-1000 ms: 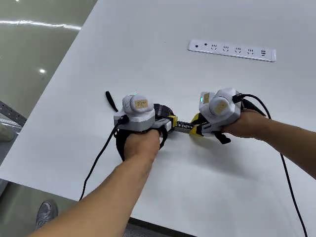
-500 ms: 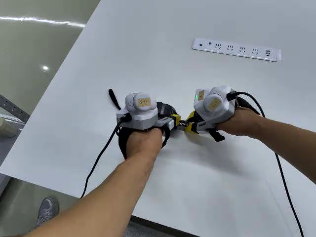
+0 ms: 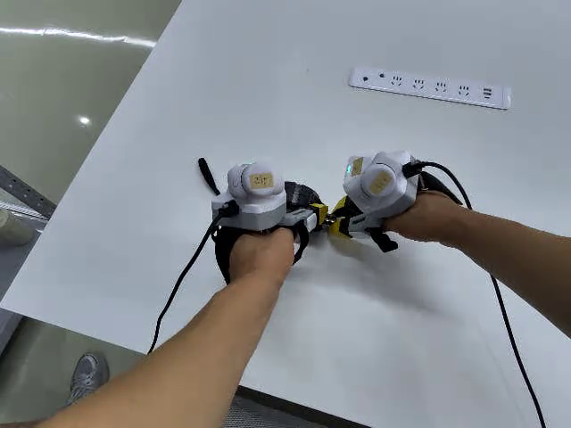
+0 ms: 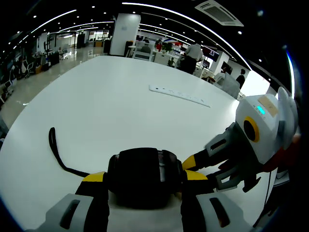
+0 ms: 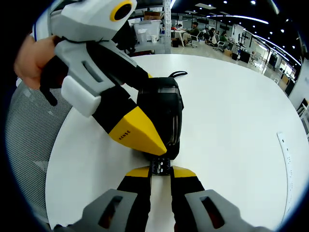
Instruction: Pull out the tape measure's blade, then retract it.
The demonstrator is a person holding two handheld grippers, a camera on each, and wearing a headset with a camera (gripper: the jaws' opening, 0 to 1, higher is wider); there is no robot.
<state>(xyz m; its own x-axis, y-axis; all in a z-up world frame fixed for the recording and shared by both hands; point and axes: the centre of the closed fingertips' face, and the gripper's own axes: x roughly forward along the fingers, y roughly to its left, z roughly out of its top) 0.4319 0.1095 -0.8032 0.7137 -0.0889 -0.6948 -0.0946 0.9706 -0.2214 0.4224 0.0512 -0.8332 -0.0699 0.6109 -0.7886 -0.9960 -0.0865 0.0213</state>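
Observation:
The black tape measure (image 3: 301, 198) lies on the white table (image 3: 294, 89), and my left gripper (image 3: 312, 217) is shut on its case. In the left gripper view the case (image 4: 144, 176) sits squeezed between the yellow-tipped jaws, with its black wrist strap (image 4: 58, 152) trailing off to the left. My right gripper (image 3: 337, 223) is shut on the tip of the blade (image 5: 160, 166), right at the mouth of the case (image 5: 161, 116). Only a very short piece of blade (image 3: 328, 220) shows between the two grippers.
A white power strip (image 3: 430, 88) lies at the far side of the table, well beyond the grippers. The table's left edge (image 3: 98, 160) drops to a shiny floor. Cables run from both grippers back along the person's arms.
My right gripper has moved left toward the case, and the visible length of blade between the grippers has shrunk to almost nothing. The left gripper has held still on the case.

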